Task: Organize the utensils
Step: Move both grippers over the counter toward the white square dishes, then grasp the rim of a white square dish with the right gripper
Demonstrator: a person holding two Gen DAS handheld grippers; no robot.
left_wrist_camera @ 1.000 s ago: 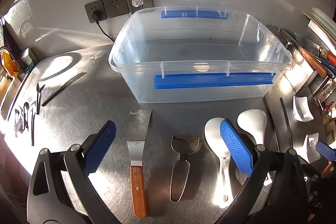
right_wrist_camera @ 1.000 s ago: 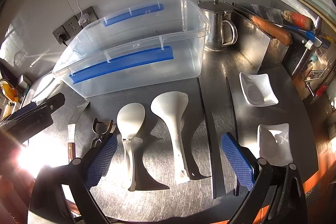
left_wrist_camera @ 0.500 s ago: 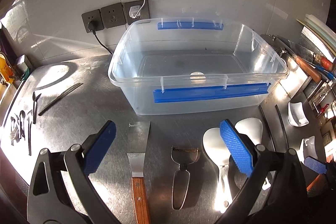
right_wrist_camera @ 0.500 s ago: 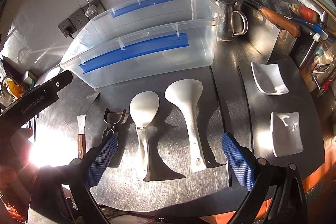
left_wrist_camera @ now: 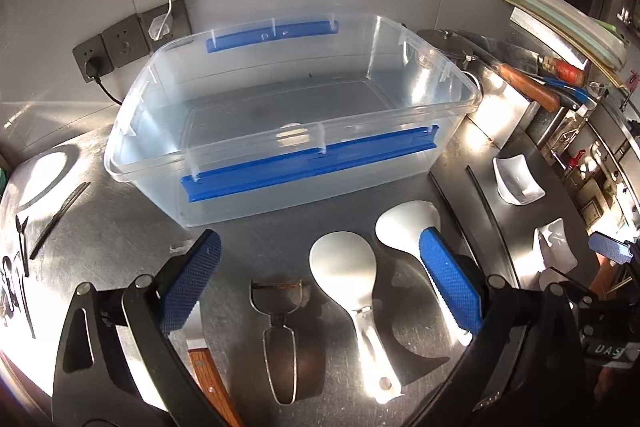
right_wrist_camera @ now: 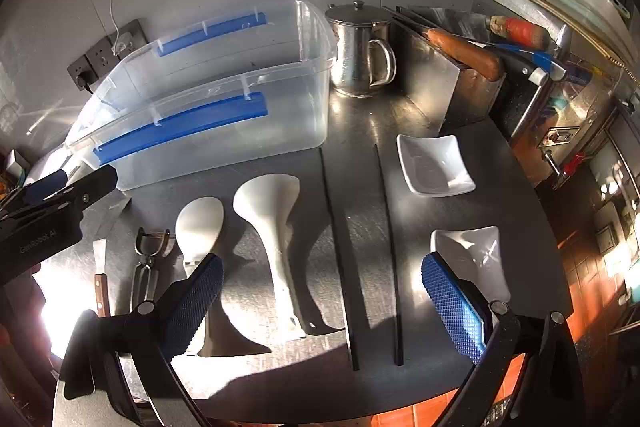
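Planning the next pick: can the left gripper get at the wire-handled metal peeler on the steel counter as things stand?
Probably yes. The left gripper hangs open above the wire-handled metal peeler, which lies flat between its fingers' line, apart from the wooden-handled scraper and the white rice paddle. Nothing covers it.
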